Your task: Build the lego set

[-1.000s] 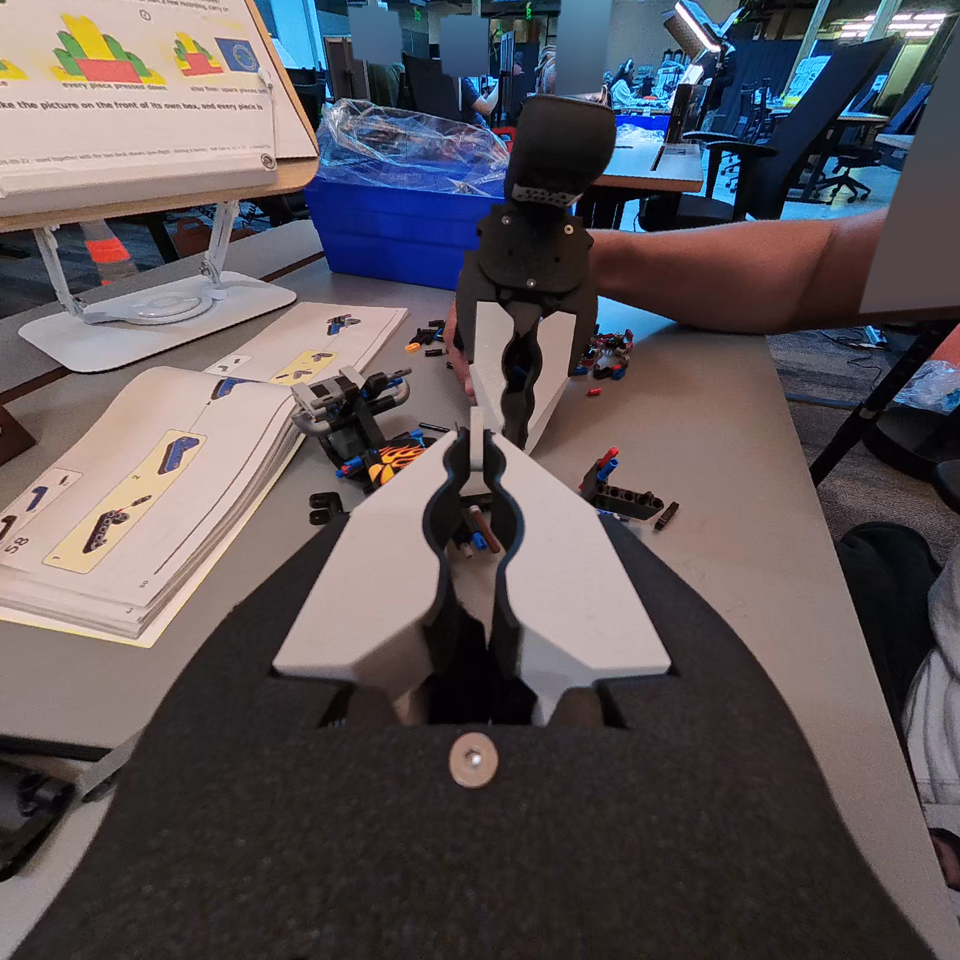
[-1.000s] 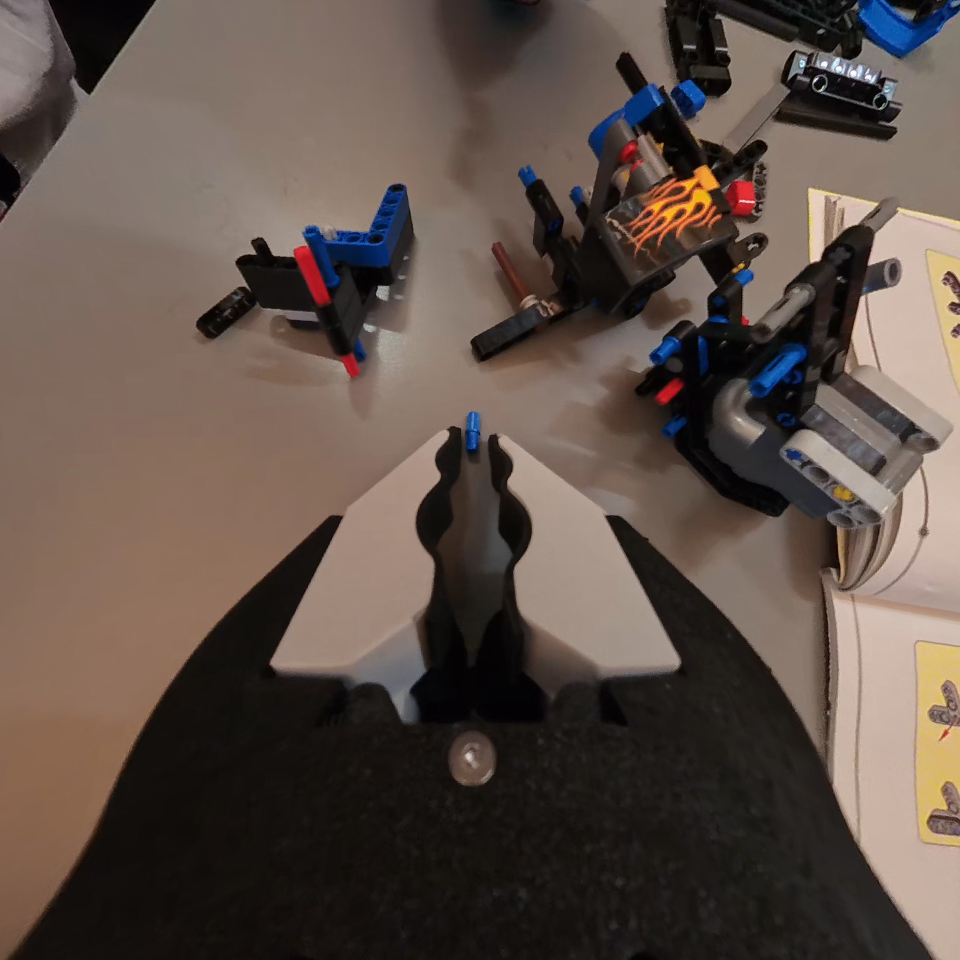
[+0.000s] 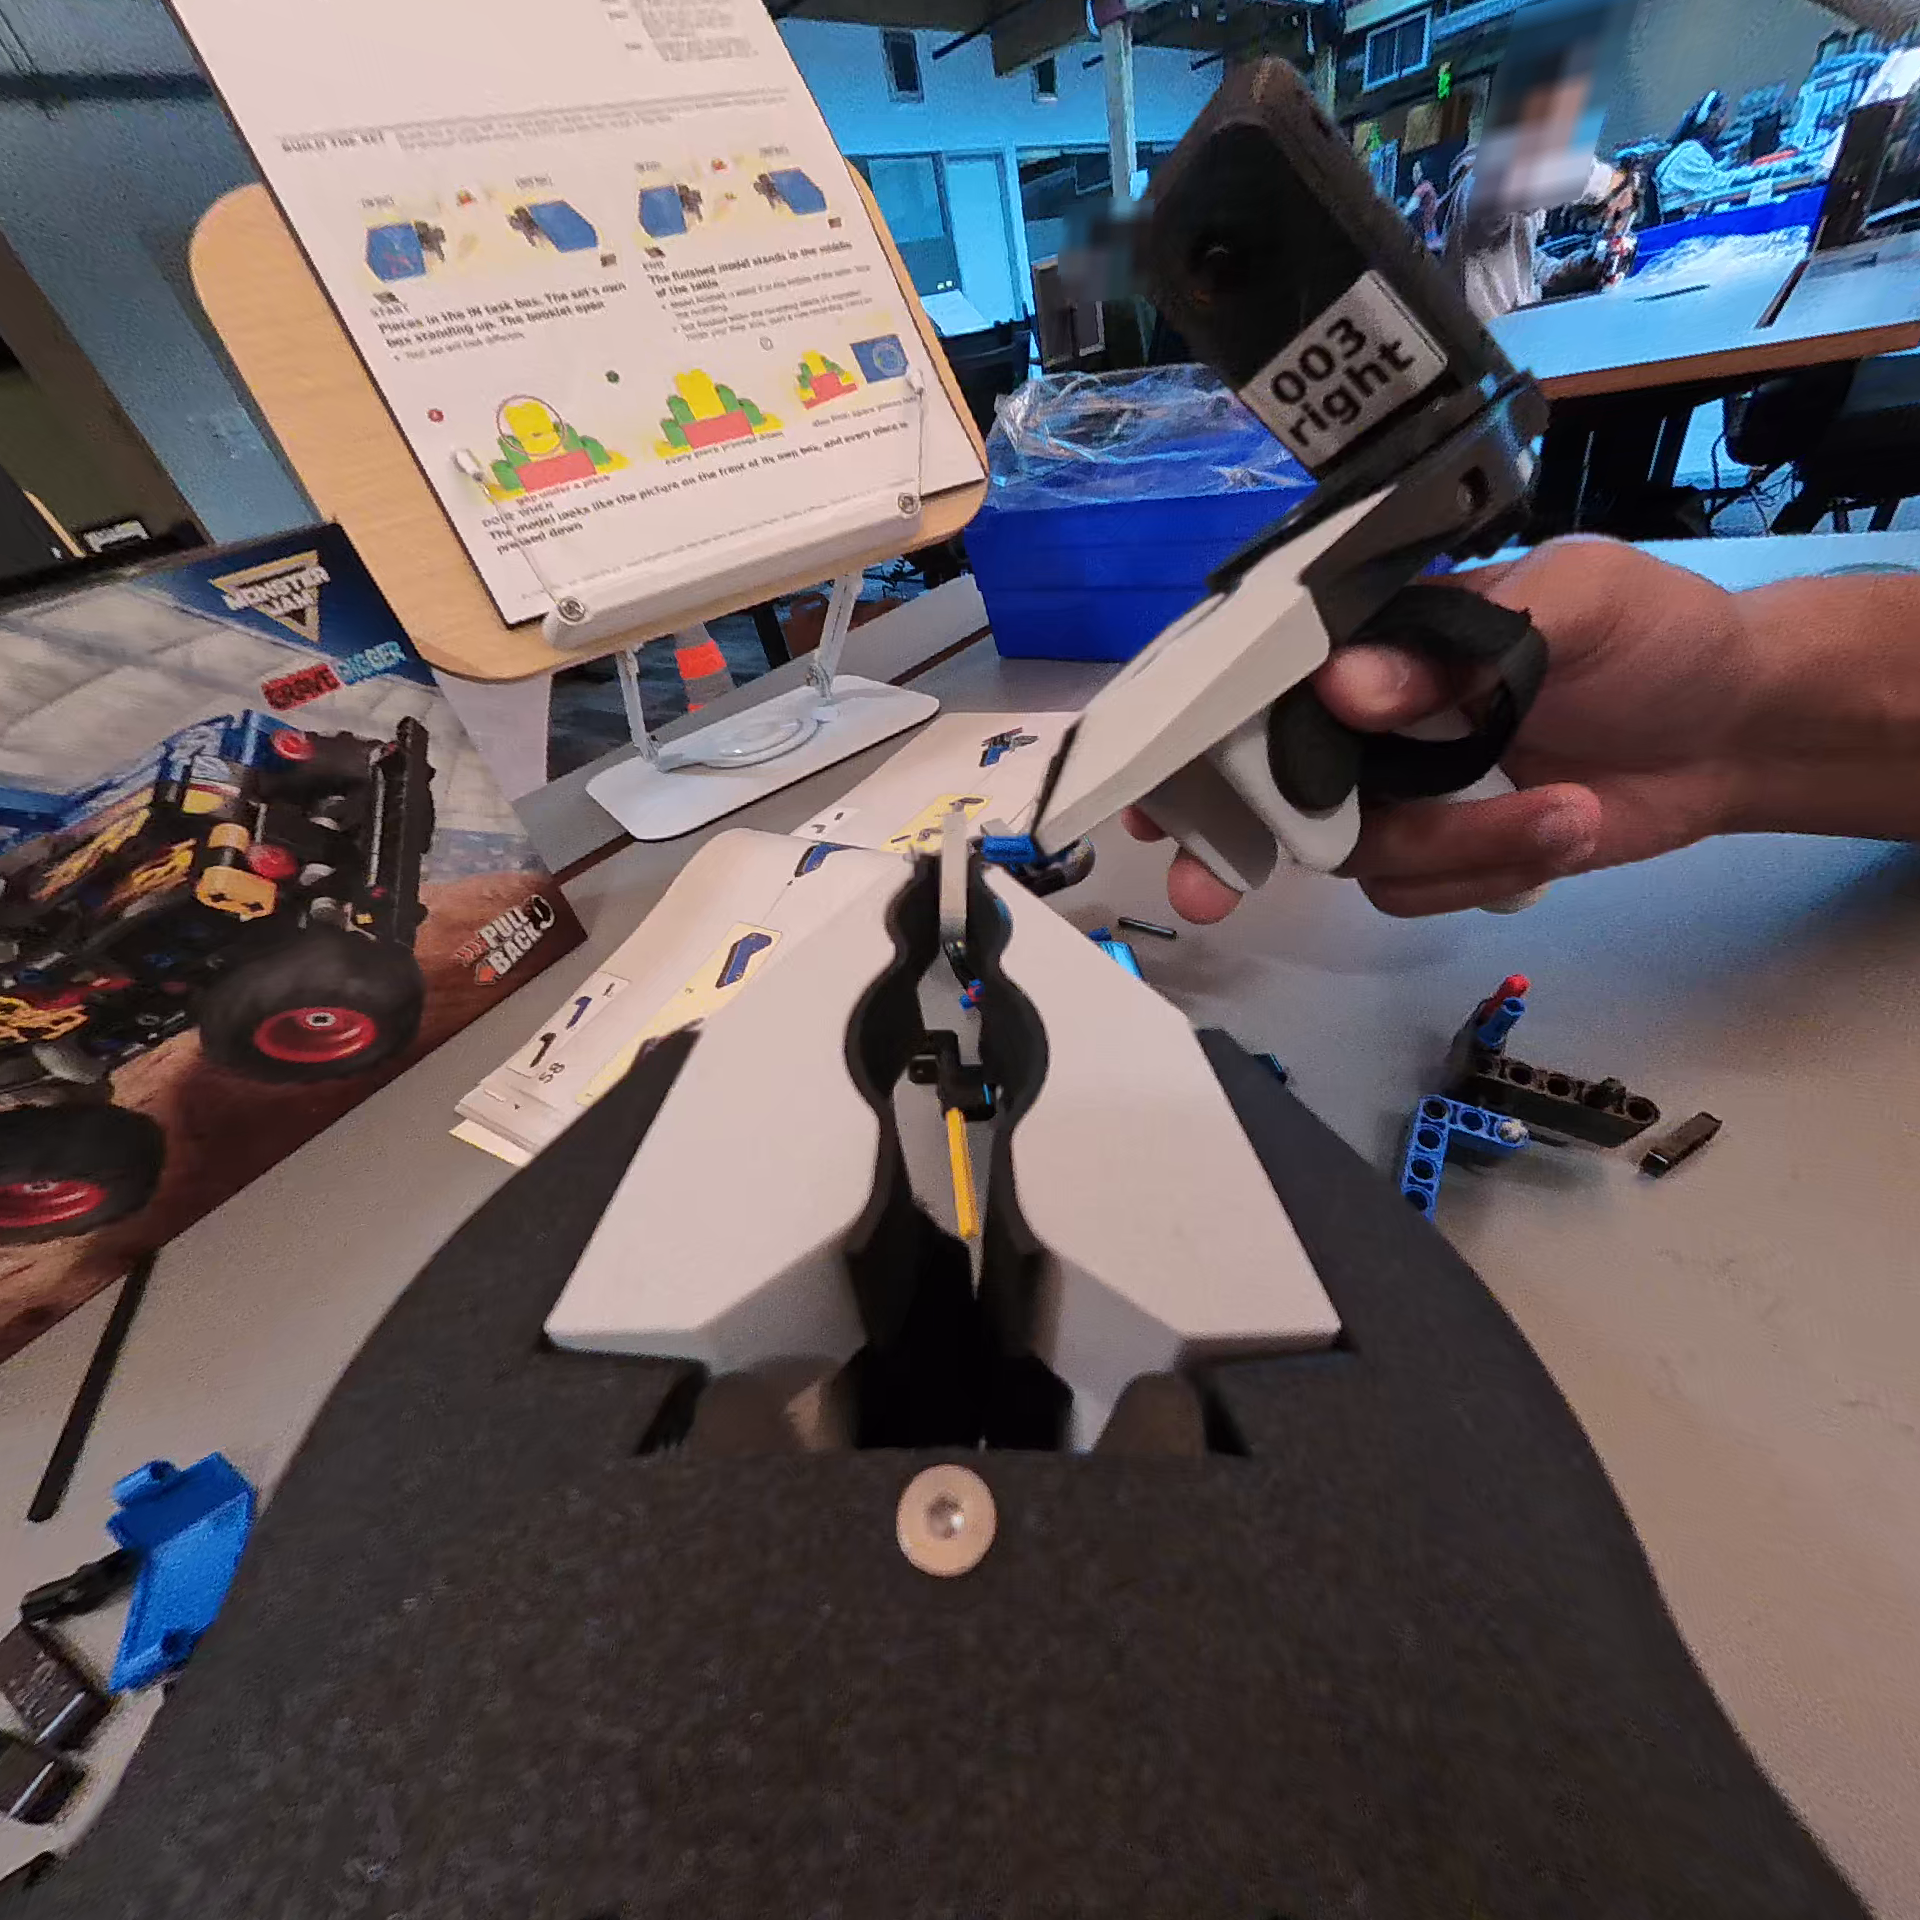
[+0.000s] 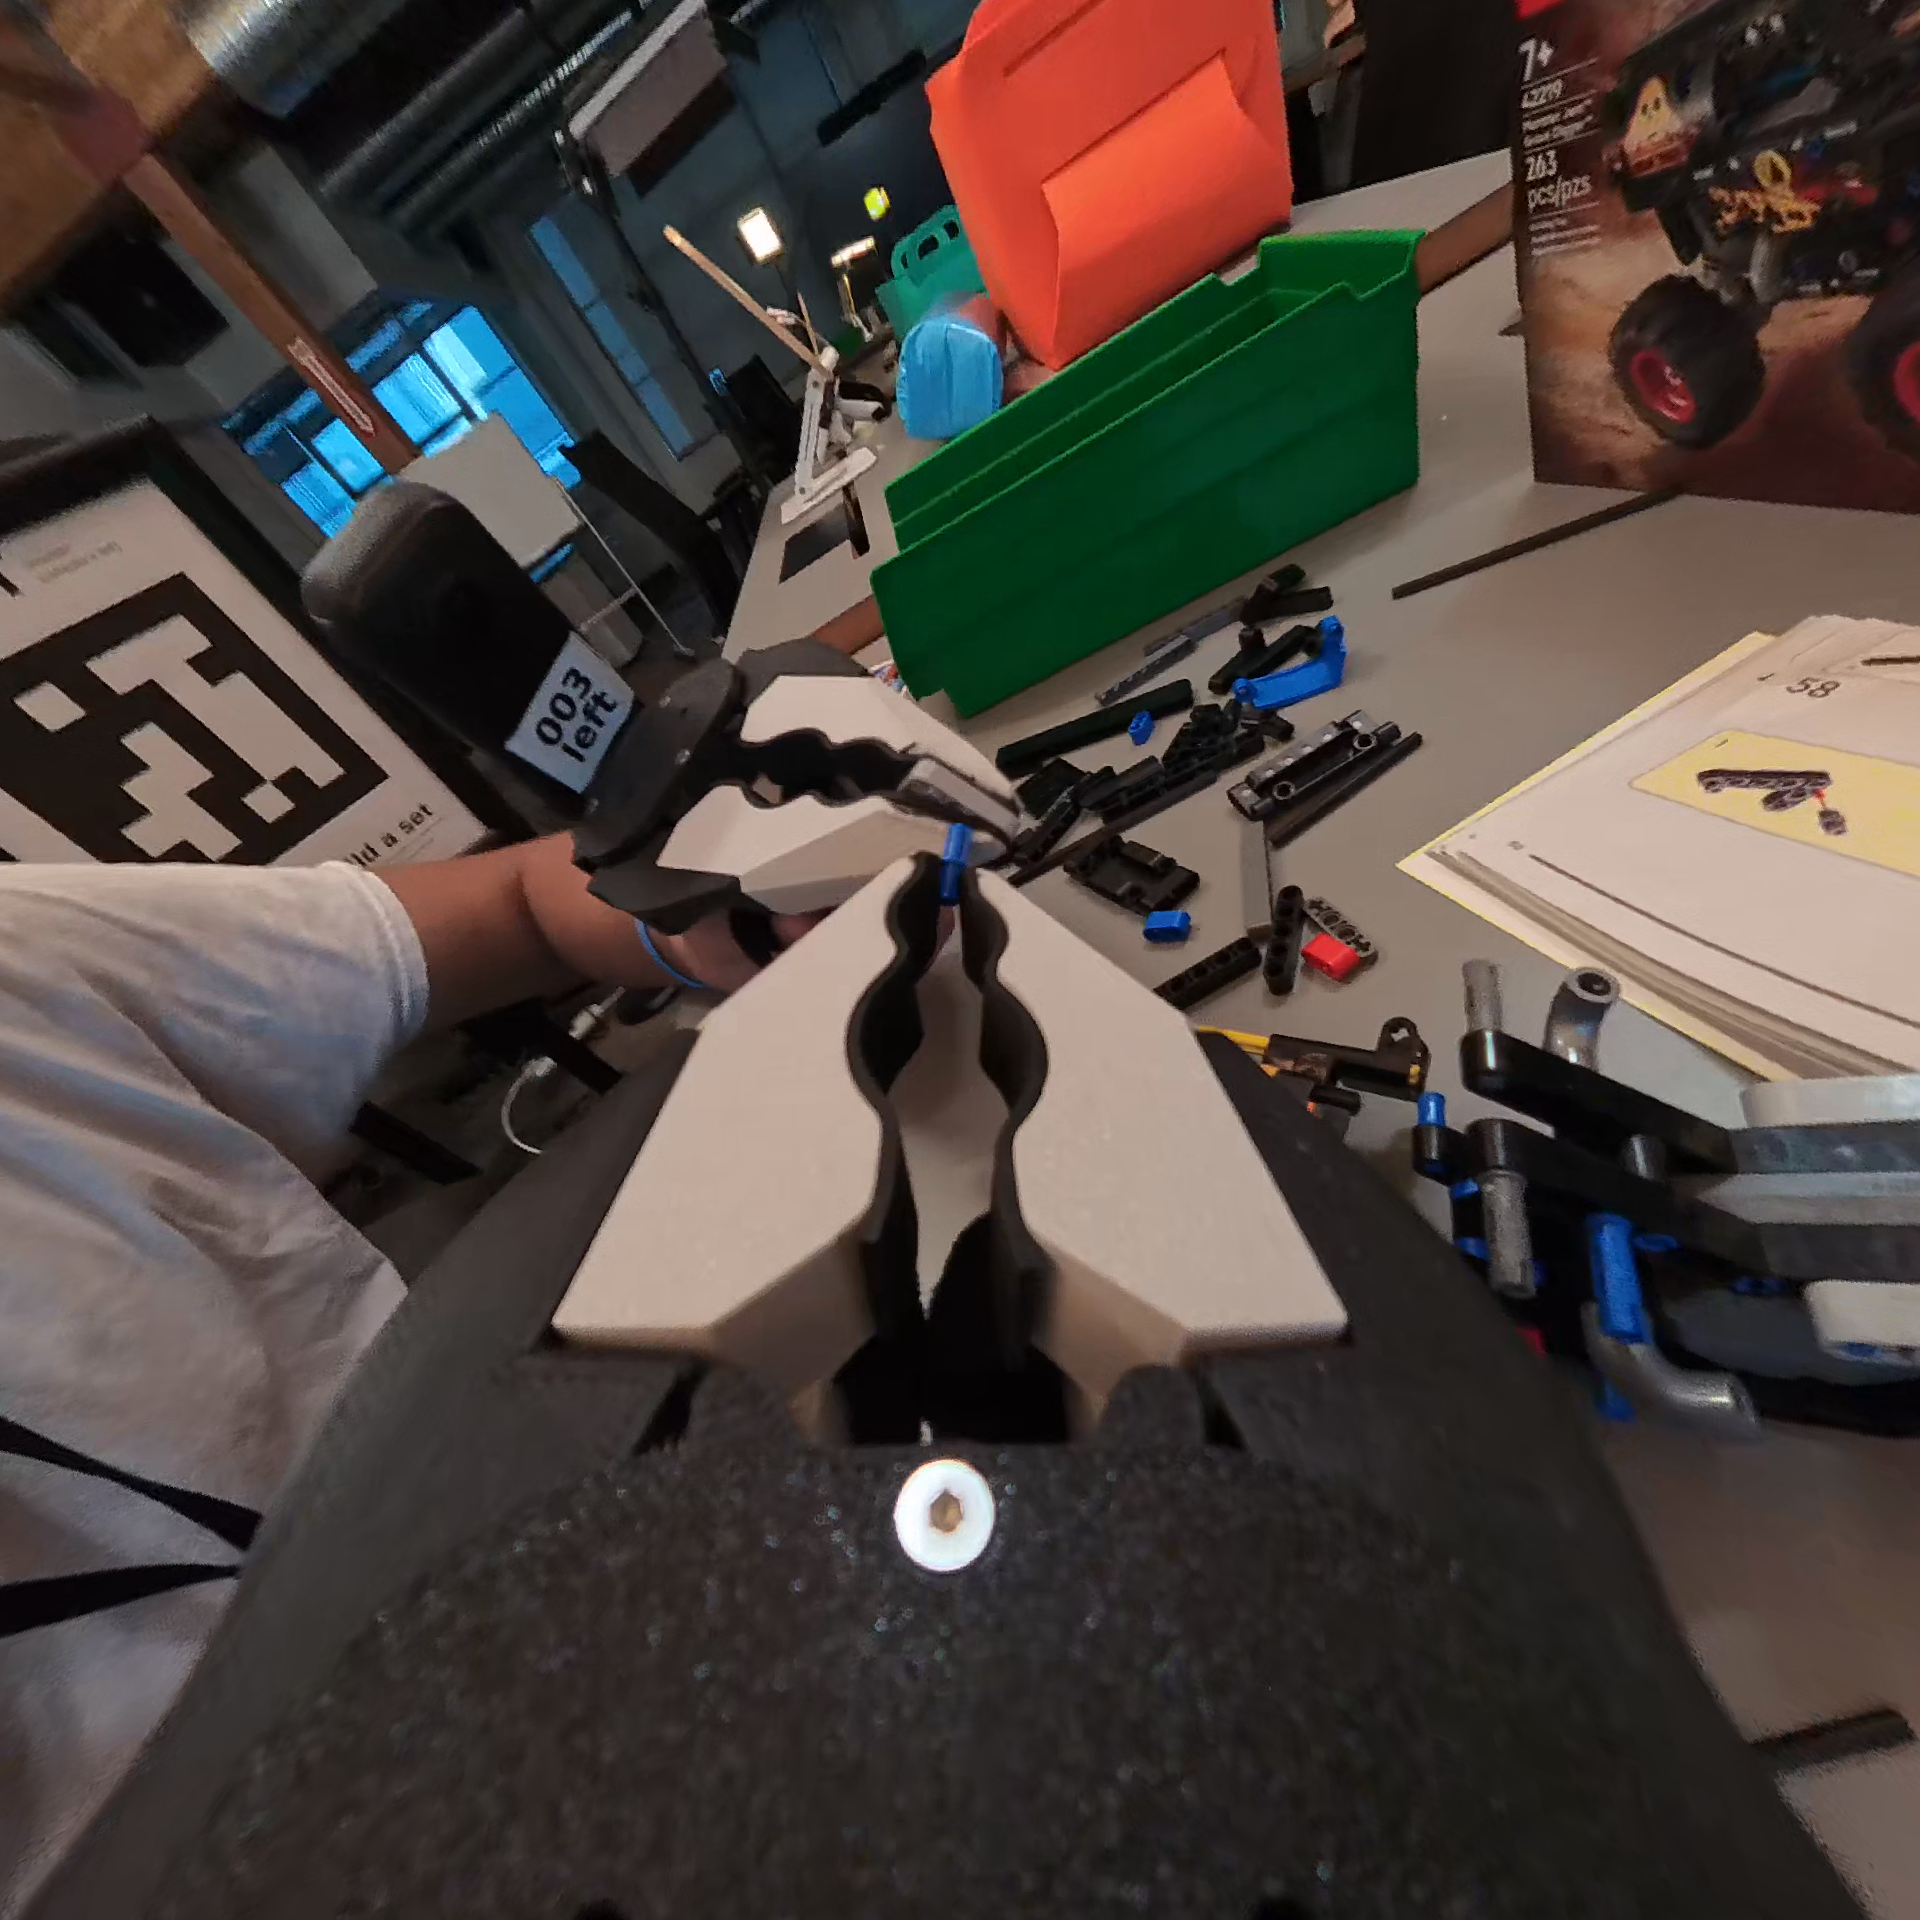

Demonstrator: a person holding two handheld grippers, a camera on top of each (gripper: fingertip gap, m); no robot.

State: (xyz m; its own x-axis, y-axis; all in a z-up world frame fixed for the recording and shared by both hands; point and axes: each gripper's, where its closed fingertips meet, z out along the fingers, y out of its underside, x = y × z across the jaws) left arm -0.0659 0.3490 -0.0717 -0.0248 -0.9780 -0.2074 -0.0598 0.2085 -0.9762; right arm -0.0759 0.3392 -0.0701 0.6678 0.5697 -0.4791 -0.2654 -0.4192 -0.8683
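Two grippers raised above the grey table (image 4: 1558, 623), tips meeting in mid-air. Right gripper (image 4: 948, 875) pinched together on a small blue pin (image 4: 952, 860), its end poking out past the fingertips. Left gripper (image 3: 954, 868) clamped on a thin grey beam (image 3: 954, 883) — black connector and yellow axle (image 3: 961, 1174) hanging behind it, between the fingers. In the left wrist view, the pin's tip right up against the top of the grey beam; touching or just short, cannot tell.

Below, on the table: open instruction booklet (image 4: 1683, 831), loose black, blue and red pieces (image 4: 1247, 769) scattered beside it, and a half-built chassis (image 4: 1683, 1226) near the right gripper. Small blue-and-black sub-assembly (image 3: 1507, 1112) lying apart, to the right in the left wrist view. Set box (image 3: 208, 831) upright at the table's edge — green bin (image 4: 1143, 488) just beside the loose pieces.
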